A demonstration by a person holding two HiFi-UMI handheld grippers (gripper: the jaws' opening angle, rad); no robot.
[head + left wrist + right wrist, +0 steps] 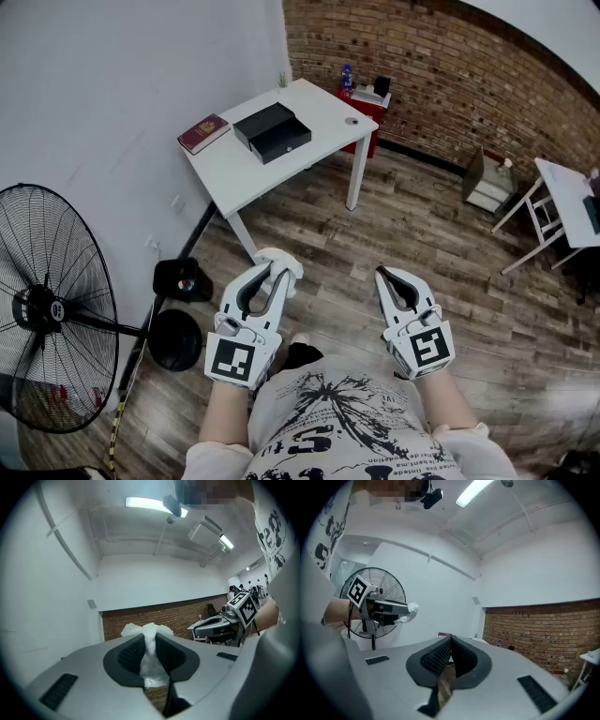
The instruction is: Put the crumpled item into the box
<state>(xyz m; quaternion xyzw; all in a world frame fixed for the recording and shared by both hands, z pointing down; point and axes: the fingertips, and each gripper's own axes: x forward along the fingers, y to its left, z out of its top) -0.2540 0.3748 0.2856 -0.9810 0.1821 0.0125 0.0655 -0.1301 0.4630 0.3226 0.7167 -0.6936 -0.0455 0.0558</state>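
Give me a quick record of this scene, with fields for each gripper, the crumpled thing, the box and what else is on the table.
Left gripper: shut on white crumpled wad, over wooden floor
Right gripper: jaws together, empty
Black rectangular box: on white table, ahead of both grippers
Dark red book: on table, left of box
Task state: wad not yet in box

Left: white wall [94, 75]; rear: brick wall [450, 66]. Wood-plank floor [431, 253]. White table [234, 173] against the white wall; fan [42, 305] near left. Ceiling strip light [147, 503] on.
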